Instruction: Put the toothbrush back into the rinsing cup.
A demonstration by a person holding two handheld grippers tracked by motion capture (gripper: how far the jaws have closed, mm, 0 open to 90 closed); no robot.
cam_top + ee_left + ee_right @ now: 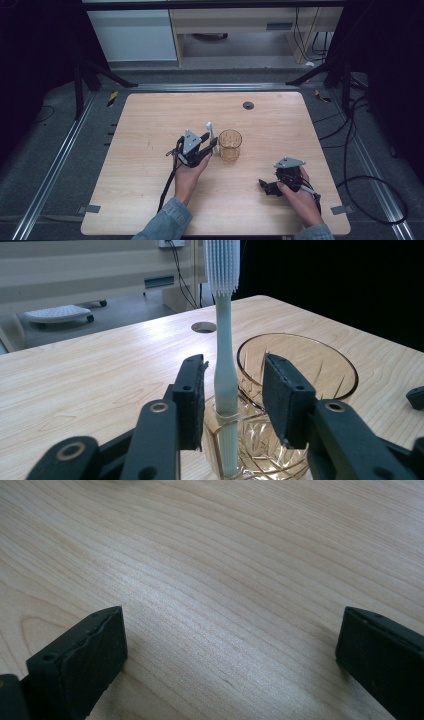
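Note:
A pale green toothbrush stands nearly upright, bristle head up, at the near wall of an amber glass cup. Its lower handle shows through the glass. My left gripper is open, with the handle between its pads and a gap on either side. From above, the left gripper sits just left of the cup and the toothbrush's head pokes up beside it. My right gripper rests low at the table's front right. It is open wide over bare wood with nothing between its jaws.
The wooden table has a round cable hole near its far edge. Beyond the table are tripod legs, cables on the floor and white cabinets. A person's two hands and denim sleeves come in from the front edge.

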